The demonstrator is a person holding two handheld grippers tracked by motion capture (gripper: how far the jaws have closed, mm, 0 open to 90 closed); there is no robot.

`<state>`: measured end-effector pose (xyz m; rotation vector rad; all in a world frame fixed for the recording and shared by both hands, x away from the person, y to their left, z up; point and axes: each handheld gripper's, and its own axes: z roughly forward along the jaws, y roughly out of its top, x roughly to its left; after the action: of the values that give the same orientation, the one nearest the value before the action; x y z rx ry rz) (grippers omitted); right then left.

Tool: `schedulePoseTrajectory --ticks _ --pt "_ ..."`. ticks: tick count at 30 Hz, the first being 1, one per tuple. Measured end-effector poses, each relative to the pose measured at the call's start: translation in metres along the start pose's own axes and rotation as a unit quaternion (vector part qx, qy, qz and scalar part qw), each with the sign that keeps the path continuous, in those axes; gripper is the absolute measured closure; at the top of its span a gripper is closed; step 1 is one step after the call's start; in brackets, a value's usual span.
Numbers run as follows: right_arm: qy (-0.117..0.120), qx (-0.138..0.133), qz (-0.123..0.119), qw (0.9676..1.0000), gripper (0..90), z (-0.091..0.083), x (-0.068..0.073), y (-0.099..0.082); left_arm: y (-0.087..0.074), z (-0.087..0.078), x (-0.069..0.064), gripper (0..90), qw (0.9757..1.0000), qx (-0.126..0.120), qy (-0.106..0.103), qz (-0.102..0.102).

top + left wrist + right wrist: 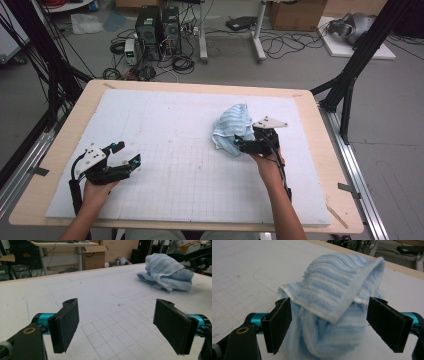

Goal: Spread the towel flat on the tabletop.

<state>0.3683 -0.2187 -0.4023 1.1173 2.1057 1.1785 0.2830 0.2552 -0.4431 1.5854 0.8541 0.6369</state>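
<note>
With the towel (pixel 231 127) as our landmark: well short of it and off to its left, our left gripper (pixel 126 154) rests on the mat (pixel 165 125), jaws wide apart and empty. Our right gripper (pixel 328 322) sits at the towel's near edge, jaws wide, the crumpled blue bundle between the pads (pixel 279 322) but not visibly pinched. We judge the step to be the approach for a grasp. The next move calls for closing squarely on a fold, then lifting clear of the mat
</note>
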Motion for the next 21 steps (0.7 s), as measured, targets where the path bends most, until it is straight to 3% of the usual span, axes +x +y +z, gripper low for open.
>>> schedulePoseTrajectory --ticks 1,4,7,8,13,14,15,16,17,18,21 --pt "0.0 0.0 0.0 1.0 19.5 0.0 0.0 0.0 0.0 0.0 0.0 21.1 1.0 0.0 -0.001 -0.001" --pt "-0.029 0.019 -0.015 0.9993 19.5 0.019 0.007 0.016 0.001 0.003 0.0 21.4 1.0 -0.001 -0.003 0.0" --pt "-0.037 0.029 -0.021 0.9987 19.4 0.029 0.01 0.021 0.001 0.004 0.0 21.4 1.0 -0.002 -0.005 -0.003" --pt "-0.059 0.052 -0.038 0.9962 19.4 0.039 0.014 0.023 0.001 0.005 0.0 21.4 1.0 -0.001 -0.006 -0.003" --pt "-0.079 0.088 -0.045 0.992 19.5 0.057 0.014 0.019 0.001 0.004 0.0 21.4 1.0 -0.003 -0.005 -0.004" --pt "-0.077 0.101 -0.041 0.9911 26.9 0.063 0.011 0.017 0.001 0.003 0.001 21.4 1.0 -0.003 -0.005 -0.004" --pt "-0.077 0.101 -0.041 0.9911 26.9 0.063 0.011 0.017 0.001 0.003 0.001 21.4 1.0 -0.003 -0.005 -0.004" --pt "-0.073 0.099 -0.044 0.9914 42.3 0.061 0.009 0.018 0.001 0.004 0.001 21.4 1.0 -0.003 -0.005 -0.005" --pt "-0.073 0.099 -0.044 0.9914 42.3 0.061 0.009 0.018 0.001 0.004 0.001 21.4 1.0 -0.003 -0.005 -0.005" --pt "-0.064 0.093 -0.046 0.9925 54.4 0.056 0.008 0.021 0.001 0.004 0.001 21.5 1.0 -0.001 -0.006 -0.004" --pt "-0.054 0.089 -0.043 0.9937 60.6 0.052 0.006 0.021 0.0 0.005 0.001 21.5 1.0 -0.001 -0.005 -0.005"
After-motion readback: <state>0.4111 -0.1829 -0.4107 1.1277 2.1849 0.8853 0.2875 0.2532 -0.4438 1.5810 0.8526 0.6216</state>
